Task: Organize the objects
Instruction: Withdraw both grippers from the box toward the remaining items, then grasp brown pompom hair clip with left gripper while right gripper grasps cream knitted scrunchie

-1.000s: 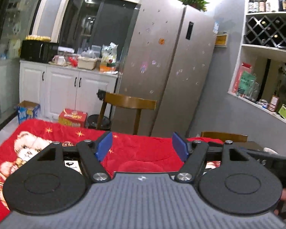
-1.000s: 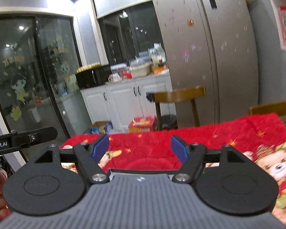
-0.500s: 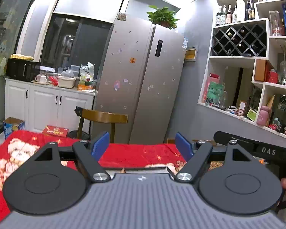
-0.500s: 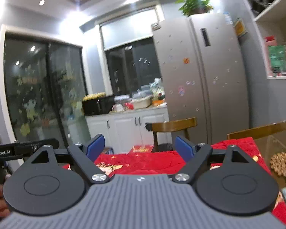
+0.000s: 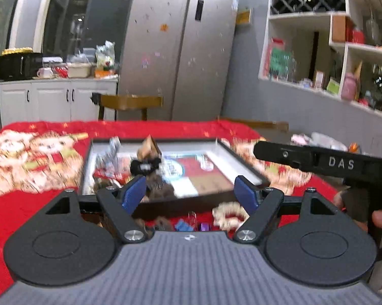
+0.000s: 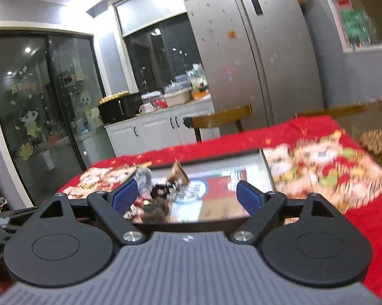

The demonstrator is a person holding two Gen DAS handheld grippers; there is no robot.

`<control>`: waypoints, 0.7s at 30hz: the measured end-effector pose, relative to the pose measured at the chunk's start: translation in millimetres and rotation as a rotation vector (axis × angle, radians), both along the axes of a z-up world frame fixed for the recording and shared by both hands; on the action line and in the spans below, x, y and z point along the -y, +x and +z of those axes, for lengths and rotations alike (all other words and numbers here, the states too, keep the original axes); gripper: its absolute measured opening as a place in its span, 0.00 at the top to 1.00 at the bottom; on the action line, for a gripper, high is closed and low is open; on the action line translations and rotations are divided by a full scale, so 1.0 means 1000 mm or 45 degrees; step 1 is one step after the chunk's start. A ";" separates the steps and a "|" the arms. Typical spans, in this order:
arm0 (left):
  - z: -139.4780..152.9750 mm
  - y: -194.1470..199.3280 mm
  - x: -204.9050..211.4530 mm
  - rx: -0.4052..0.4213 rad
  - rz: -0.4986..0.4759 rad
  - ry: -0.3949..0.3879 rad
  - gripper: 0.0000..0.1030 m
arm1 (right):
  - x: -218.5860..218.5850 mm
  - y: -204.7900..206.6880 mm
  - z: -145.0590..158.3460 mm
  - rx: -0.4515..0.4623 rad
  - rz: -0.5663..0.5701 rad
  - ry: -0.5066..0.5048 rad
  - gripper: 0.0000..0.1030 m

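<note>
A black-rimmed tray [image 5: 241, 162] with a coloured floor lies on the red bear-print tablecloth [image 5: 33, 203]; it also shows in the right wrist view [image 6: 266, 167]. Several small items are piled in its left part, among them a black clip [image 5: 145, 166] and a brown piece [image 5: 150, 147]. More small items lie in front of the tray, including a cream scrunchie [image 5: 229, 213] and a blue piece [image 5: 183, 225]. My left gripper [image 5: 189, 194] is open and empty above the tray's near edge. My right gripper [image 6: 187, 197] is open and empty, also over the near edge. The frames are motion-blurred.
The right gripper's body [image 5: 318, 160] and a hand show at the right of the left wrist view. A wooden chair [image 5: 129, 101] stands behind the table. A fridge [image 5: 180, 50], white cabinets [image 5: 51, 99] and wall shelves [image 5: 343, 50] are beyond.
Both grippers have tilted down from facing the room to facing the table. The tray and the small items have come into view. Both stay open.
</note>
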State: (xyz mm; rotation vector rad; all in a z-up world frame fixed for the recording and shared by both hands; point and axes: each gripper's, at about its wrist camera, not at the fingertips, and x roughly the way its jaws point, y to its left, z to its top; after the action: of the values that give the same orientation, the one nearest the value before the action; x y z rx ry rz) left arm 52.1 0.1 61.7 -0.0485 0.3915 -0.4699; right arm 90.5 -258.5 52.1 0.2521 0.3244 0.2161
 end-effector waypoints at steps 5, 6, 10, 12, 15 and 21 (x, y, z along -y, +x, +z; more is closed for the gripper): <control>-0.027 0.015 0.005 -0.090 -0.029 0.071 0.22 | 0.004 0.003 -0.022 -0.083 -0.028 -0.016 0.12; -0.032 0.017 0.006 -0.102 -0.006 0.088 0.22 | 0.001 0.004 -0.025 -0.089 -0.035 -0.040 0.12; -0.050 0.031 0.006 -0.200 0.034 0.123 0.22 | -0.005 0.005 -0.032 -0.089 -0.013 -0.095 0.12; -0.056 0.038 0.006 -0.241 0.047 0.147 0.22 | -0.006 0.009 -0.037 -0.134 0.014 -0.085 0.12; -0.063 0.045 0.006 -0.242 0.095 0.192 0.22 | -0.010 0.016 -0.045 -0.200 0.007 -0.117 0.12; -0.071 0.056 0.003 -0.287 0.134 0.208 0.22 | -0.008 0.027 -0.061 -0.333 0.021 -0.112 0.12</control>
State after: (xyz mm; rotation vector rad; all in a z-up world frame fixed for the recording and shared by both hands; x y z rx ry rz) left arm 108.0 -3.0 -9.0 0.0363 0.6444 -0.3282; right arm 117.1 -250.2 -9.2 0.1908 0.5938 0.1844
